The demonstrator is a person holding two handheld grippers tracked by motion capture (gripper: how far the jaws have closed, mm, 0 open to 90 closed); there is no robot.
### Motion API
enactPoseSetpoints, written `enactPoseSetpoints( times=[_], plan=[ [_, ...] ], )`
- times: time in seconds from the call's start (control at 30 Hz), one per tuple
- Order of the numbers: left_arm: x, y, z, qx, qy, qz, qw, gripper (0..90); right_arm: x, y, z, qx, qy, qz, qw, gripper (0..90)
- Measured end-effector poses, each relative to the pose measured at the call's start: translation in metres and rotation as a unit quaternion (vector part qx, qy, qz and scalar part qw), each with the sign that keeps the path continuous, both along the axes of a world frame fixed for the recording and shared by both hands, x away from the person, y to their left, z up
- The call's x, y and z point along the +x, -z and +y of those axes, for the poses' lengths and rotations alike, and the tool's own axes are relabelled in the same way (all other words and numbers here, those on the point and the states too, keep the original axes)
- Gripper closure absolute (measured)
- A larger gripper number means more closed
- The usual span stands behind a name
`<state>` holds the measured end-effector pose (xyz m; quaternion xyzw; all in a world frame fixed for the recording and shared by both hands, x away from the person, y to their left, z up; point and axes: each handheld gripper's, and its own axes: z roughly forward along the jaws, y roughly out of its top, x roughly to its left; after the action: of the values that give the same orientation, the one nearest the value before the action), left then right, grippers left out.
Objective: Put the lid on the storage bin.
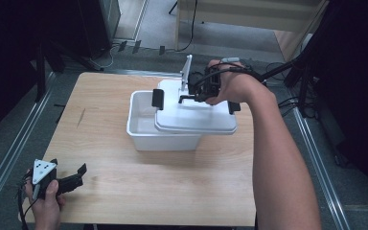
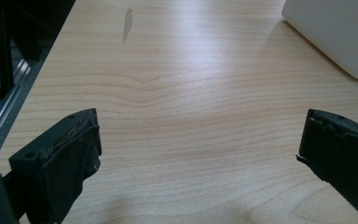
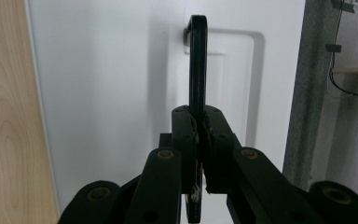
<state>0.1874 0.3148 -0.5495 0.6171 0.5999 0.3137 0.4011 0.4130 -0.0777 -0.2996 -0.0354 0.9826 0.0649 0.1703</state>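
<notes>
While the left gripper [image 1: 72,179] sits at about 7 o'clock on the wooden table [image 1: 105,124], near the front-left corner, its jaws stand wide apart with nothing between them; left gripper view confirms bare wood between the two black pads [image 2: 74,158]. Its hand [image 1: 45,201] wraps the body from below, grey three-cornered plate [image 1: 44,168] on top. Dark streak [image 2: 127,24] in the wood at 11 o'clock from those jaws, corner of the white box [image 2: 340,32] at 1 o'clock. Moving right: white box [image 1: 146,129] sits at table centre, slightly toward 12 o'clock. White lid [image 1: 191,120] lies on it shifted to 3 o'clock, so the box's left part is uncovered and the lid overhangs the right side. Black latch [image 1: 157,98] stands at the lid's left edge, another black latch [image 1: 233,106] at its right edge. Right gripper [image 1: 191,98] is at roughly 1 o'clock over the lid's far side, jaws clamped tight on the lid's thin black handle [image 3: 197,70], which runs straight up between the pads [image 3: 186,135] in right gripper view. Right hand [image 1: 230,86] and forearm reach in from 5 o'clock.
</notes>
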Motion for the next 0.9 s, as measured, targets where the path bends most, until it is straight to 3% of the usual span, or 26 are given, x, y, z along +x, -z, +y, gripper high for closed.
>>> enactPoseSetpoints(
  times=[0.23, 0.9],
  plan=[
    [0.000, 0.000, 0.000, -0.002, 0.001, -0.001, 1.0000, 0.0, 0.002, 0.002, 0.021, 0.004, -0.006, 0.004, 1.0000, 85.4],
    [0.000, 0.000, 0.000, -0.004, 0.003, -0.002, 1.0000, 0.0, 0.003, 0.005, 0.060, -0.005, -0.023, 0.015, 0.9996, 85.4]
  ],
)
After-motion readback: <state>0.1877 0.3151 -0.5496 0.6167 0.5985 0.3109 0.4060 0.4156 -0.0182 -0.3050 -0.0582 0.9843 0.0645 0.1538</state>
